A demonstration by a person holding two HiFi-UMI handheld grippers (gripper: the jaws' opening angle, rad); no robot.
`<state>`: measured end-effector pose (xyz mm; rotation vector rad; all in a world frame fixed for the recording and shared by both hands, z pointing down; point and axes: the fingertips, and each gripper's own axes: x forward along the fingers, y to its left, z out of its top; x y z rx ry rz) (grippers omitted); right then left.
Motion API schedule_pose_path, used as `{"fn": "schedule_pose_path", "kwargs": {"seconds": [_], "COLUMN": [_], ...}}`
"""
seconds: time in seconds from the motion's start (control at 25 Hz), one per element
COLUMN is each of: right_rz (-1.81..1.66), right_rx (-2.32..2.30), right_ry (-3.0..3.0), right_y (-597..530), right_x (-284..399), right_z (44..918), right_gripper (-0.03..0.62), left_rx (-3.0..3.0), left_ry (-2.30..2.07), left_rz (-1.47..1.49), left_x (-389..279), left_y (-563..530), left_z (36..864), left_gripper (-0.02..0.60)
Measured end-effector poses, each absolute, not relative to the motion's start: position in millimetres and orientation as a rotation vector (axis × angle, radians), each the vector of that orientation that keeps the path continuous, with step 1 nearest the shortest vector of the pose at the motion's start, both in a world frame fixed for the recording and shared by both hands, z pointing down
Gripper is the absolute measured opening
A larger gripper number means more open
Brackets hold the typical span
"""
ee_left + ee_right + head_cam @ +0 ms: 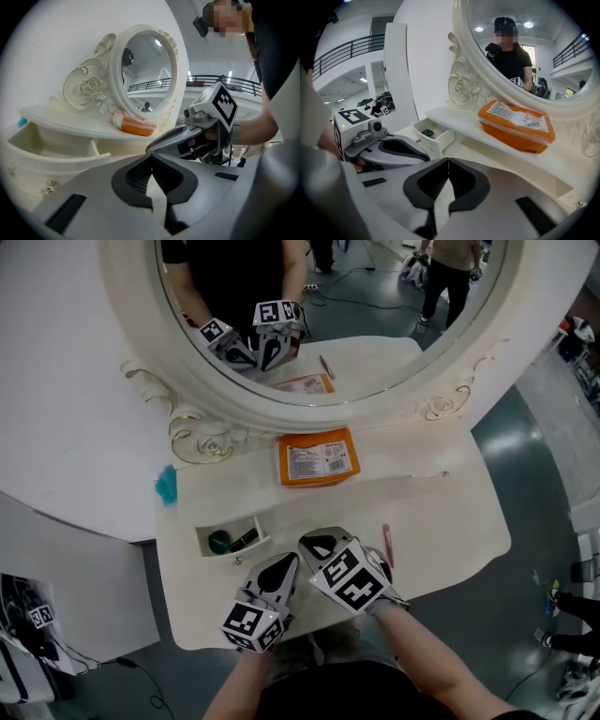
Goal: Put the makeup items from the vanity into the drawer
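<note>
- left gripper [283, 564] and right gripper [316, 544]: both pairs of jaws are pressed together with nothing between them; judged to be between pick-ups, hence side by side over the vanity top [441, 512]
- drawer [234, 555]: pulled out just ahead-left of the left gripper, open to receive items; a green round item [219, 541] and a dark stick [246, 539] lie inside
- orange pack [317, 457]: flat on the raised shelf ahead of both grippers; rectangular, white printed label; not yet stowed
- pink pencil [386, 545]: slim, just right of the right gripper; not yet stowed
</note>
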<state>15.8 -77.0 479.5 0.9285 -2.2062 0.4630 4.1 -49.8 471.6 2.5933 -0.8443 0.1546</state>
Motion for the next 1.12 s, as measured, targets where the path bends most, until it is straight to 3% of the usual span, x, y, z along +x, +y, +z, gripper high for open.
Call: {"fn": "schedule_pose_path", "kwargs": {"seconds": [1.12], "right_rz": [0.669], "right_rx": [1.318], "right_ry": [-1.991], "right_y": [-35.2], "right_x": [169.6], "right_z": [509.2], "right_gripper": [0.025], "left_rx": [2.629], "left_ry": [-0.436], "left_rz": [0.245], "left_x": [138.0], "left_y": [-17.8], "left_z": [492.2], "left_gripper": [0.014]}}
